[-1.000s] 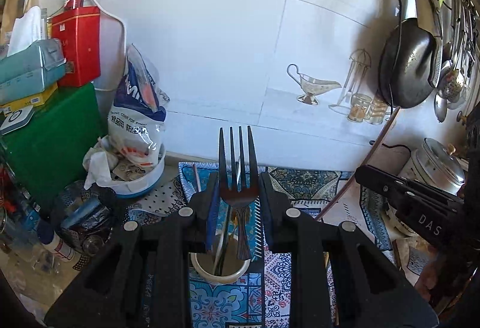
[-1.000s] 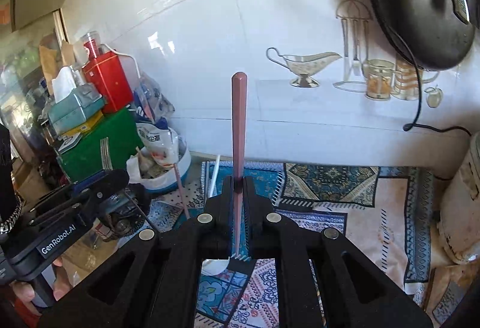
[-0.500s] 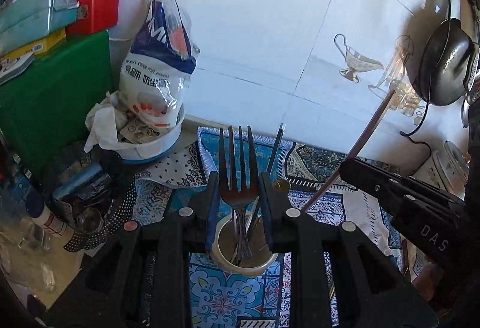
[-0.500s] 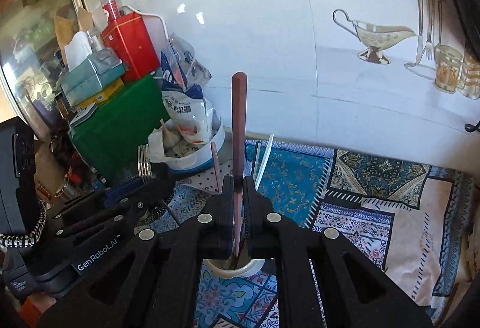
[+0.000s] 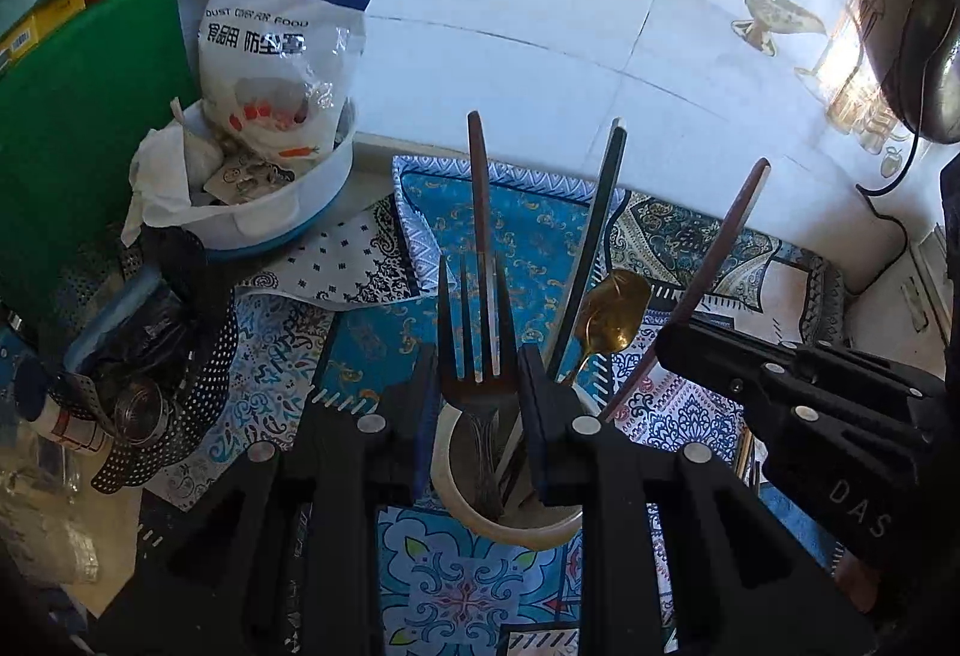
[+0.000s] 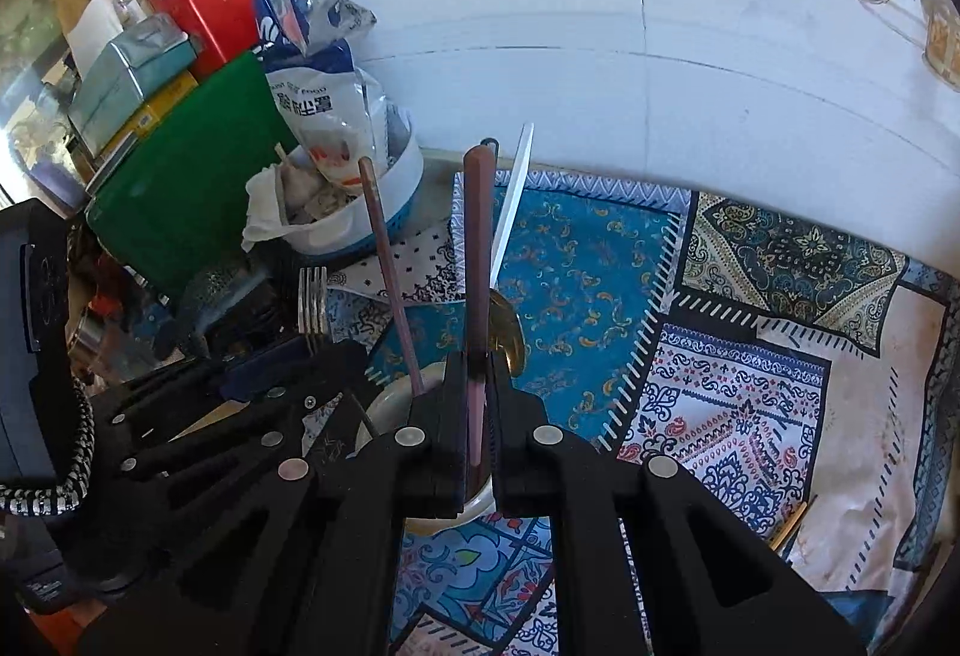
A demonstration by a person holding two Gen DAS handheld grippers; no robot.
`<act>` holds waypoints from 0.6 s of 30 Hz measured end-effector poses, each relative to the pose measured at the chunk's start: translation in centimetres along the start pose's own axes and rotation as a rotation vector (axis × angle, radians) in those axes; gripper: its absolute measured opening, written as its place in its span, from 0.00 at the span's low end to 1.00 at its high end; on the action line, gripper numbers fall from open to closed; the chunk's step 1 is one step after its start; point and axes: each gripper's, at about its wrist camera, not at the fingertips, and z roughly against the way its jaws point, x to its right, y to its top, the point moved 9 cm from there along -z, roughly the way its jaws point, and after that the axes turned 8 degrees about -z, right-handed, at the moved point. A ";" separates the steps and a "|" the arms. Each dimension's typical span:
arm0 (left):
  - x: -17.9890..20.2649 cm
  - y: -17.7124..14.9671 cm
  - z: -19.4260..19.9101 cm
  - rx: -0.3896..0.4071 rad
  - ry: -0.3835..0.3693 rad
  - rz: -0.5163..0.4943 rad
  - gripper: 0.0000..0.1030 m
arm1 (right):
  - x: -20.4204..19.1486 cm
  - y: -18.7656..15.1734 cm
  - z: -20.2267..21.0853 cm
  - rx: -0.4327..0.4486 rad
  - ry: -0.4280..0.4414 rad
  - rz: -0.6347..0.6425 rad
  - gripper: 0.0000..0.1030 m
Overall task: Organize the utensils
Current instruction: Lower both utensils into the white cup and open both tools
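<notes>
With the left gripper (image 5: 477, 386) pinching the fork (image 5: 474, 332) and the right gripper (image 6: 477, 398) clamped on a brown-handled utensil (image 6: 477, 260), both over the cream utensil cup (image 5: 510, 527) on the patterned mat (image 6: 600, 266), lower each straight in, clear of the gold spoon (image 5: 612, 311), then release.

On my right gripper (image 5: 660, 341), seen from my left wrist, I read the raised letters "DAS". The plastic bag (image 5: 282, 32) standing in the white tub bears "DUST COVER FOR FOOD" above a line of Chinese characters I cannot make out.
</notes>
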 end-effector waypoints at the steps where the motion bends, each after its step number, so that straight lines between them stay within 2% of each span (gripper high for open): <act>1: -0.1 -0.1 -0.4 -0.010 -0.004 0.003 0.23 | 0.2 0.0 -0.3 -0.008 -0.002 -0.003 0.06; 11: -0.3 0.1 -2.0 -0.057 -0.029 0.017 0.23 | 0.6 0.7 -0.4 -0.032 -0.022 0.005 0.07; 14: -0.3 0.4 -1.5 -0.044 -0.026 0.016 0.23 | 0.8 0.8 0.1 -0.030 -0.018 -0.008 0.16; 18: 0.0 1.0 0.1 -0.006 -0.021 0.004 0.23 | 1.1 0.8 1.4 -0.001 -0.034 -0.009 0.17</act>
